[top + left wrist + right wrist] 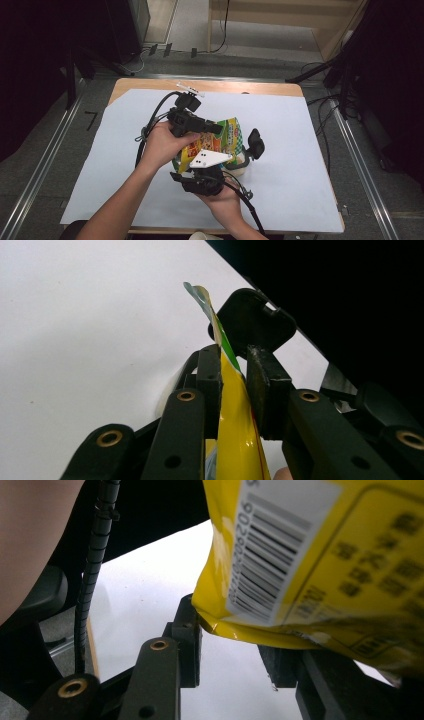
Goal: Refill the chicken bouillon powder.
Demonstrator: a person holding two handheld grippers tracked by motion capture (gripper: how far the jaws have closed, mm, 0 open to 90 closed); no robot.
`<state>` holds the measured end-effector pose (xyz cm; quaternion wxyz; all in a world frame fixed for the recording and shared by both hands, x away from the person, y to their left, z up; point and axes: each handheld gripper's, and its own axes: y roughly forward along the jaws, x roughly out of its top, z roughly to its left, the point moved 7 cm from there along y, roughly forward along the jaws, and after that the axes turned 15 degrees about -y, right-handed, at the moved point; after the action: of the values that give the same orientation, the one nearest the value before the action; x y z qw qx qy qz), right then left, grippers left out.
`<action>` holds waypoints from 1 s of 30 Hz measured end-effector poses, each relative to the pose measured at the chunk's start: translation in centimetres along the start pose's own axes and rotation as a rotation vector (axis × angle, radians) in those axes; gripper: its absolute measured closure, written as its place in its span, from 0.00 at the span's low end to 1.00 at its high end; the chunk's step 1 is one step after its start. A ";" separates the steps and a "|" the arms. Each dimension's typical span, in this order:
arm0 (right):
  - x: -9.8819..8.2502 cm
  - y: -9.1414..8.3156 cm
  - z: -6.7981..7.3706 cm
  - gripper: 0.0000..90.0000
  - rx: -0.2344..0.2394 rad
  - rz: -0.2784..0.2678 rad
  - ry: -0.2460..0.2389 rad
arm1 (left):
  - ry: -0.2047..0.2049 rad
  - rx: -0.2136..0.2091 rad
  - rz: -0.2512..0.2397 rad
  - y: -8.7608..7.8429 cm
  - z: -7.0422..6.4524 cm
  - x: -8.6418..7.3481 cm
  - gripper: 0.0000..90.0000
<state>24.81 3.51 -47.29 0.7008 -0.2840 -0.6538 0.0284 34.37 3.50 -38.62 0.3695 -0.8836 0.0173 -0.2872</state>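
There, over the middle of the bench (300, 130), the person held a yellow and green snack bag (227, 137) up off the pale blue sheet (125, 190) between both tools. The left gripper (234, 375) came in from the far side and pinched the bag's flat sealed edge (220, 335), its pads pressed against the film on either side. The right gripper (232, 652) sat lower, toward the near edge, with the bag's barcode end (270, 565) resting down between its jaws; I could not tell whether those pads actually pressed on it.
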 end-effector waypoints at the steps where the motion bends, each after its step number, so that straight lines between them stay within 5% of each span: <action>1: -0.1 0.1 0.0 0.73 0.003 0.004 0.007 | -0.002 -0.004 0.002 0.0 0.0 0.0 0.86; 30: 0.1 0.5 -0.5 0.73 0.003 0.008 0.007 | 0.005 -0.002 -0.017 -0.3 -0.2 0.1 0.87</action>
<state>25.46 3.80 -47.46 0.7033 -0.2857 -0.6502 0.0313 34.29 3.52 -38.28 0.3660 -0.8835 0.0108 -0.2923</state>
